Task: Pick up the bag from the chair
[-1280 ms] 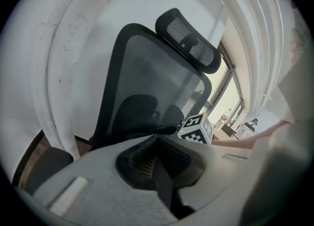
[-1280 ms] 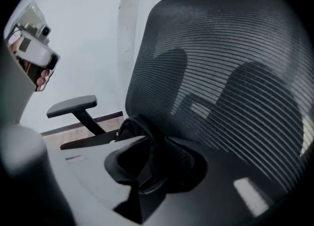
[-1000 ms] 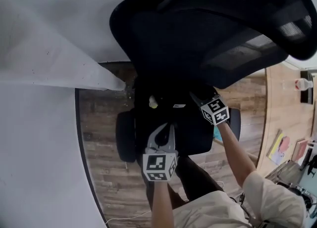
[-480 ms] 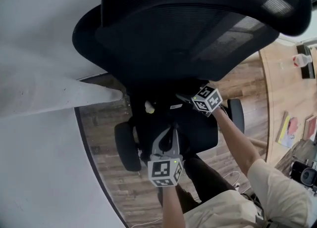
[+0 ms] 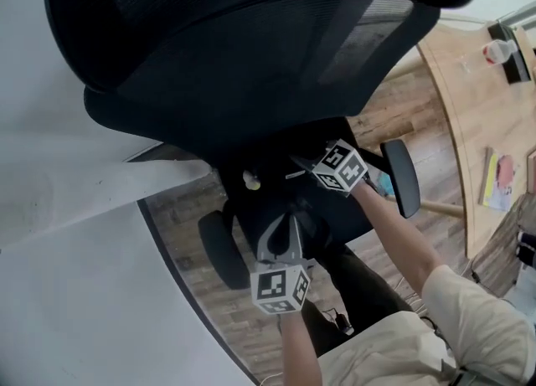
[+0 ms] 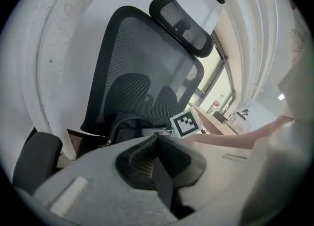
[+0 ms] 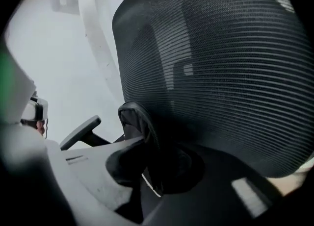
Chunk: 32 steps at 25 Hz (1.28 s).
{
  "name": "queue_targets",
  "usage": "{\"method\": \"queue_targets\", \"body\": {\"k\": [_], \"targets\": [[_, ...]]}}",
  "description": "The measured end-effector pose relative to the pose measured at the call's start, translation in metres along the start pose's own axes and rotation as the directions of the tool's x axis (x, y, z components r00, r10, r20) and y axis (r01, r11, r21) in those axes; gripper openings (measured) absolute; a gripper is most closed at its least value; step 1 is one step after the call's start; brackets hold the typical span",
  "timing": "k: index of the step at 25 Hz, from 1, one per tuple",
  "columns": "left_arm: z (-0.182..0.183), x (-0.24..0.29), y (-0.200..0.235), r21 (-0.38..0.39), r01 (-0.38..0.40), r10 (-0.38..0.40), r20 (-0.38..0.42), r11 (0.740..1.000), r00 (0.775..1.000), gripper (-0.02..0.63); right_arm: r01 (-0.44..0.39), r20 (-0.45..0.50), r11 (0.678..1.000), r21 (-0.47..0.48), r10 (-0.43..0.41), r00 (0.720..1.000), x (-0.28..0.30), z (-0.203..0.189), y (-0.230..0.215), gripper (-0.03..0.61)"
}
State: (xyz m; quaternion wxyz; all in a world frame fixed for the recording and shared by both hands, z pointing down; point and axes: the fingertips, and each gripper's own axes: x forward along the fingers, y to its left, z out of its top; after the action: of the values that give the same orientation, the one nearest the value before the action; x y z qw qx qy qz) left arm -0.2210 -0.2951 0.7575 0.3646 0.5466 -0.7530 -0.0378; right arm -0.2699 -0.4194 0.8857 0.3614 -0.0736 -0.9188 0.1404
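Observation:
A black bag (image 5: 270,202) lies on the seat of a black mesh office chair (image 5: 251,41), close under the backrest. My left gripper (image 5: 281,225) reaches in from the seat's front edge. In the left gripper view its jaws (image 6: 157,141) are shut, and a black strap (image 6: 164,183) runs out from between them. My right gripper (image 5: 301,163) sits at the bag's right, near the backrest. The right gripper view shows it (image 7: 147,168) shut on the bag's looped black handle (image 7: 140,122). The dark bag body (image 6: 125,124) shows ahead of the left jaws.
The chair's armrests (image 5: 216,249) (image 5: 404,177) flank the seat. The tall backrest and headrest (image 6: 184,24) overhang the bag. A white wall (image 5: 75,292) stands at the left. A wooden desk (image 5: 494,108) with a bottle (image 5: 496,51) stands at the right. The floor is wood.
The head view has swung, so the backrest fills more of the picture. Both grippers stay on the bag; the right one has shifted a little up and left.

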Motion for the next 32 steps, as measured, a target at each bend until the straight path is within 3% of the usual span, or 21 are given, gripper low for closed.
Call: {"method": "queue_targets", "body": {"k": [9, 19, 24, 32], "targets": [[0.002, -0.002, -0.001, 0.06, 0.068, -0.067, -0.018, 0.996, 0.998, 0.006, 0.106, 0.055, 0.992, 0.07, -0.11, 0.992, -0.028, 0.004, 0.046, 0.063], [0.02, -0.052, -0.006, 0.139, 0.142, -0.139, -0.03, 0.98, 0.99, 0.006, 0.243, 0.141, 0.955, 0.171, -0.268, 0.953, -0.101, 0.018, 0.081, 0.063], [0.038, -0.084, -0.021, 0.168, 0.179, -0.179, -0.013, 0.969, 0.984, 0.006, 0.319, 0.172, 0.91, 0.265, -0.37, 0.913, -0.143, 0.029, 0.102, 0.063], [0.064, -0.134, -0.031, 0.245, 0.22, -0.225, -0.008, 0.944, 0.974, 0.006, 0.418, 0.221, 0.844, 0.337, -0.502, 0.836, -0.21, 0.054, 0.146, 0.063]]}}
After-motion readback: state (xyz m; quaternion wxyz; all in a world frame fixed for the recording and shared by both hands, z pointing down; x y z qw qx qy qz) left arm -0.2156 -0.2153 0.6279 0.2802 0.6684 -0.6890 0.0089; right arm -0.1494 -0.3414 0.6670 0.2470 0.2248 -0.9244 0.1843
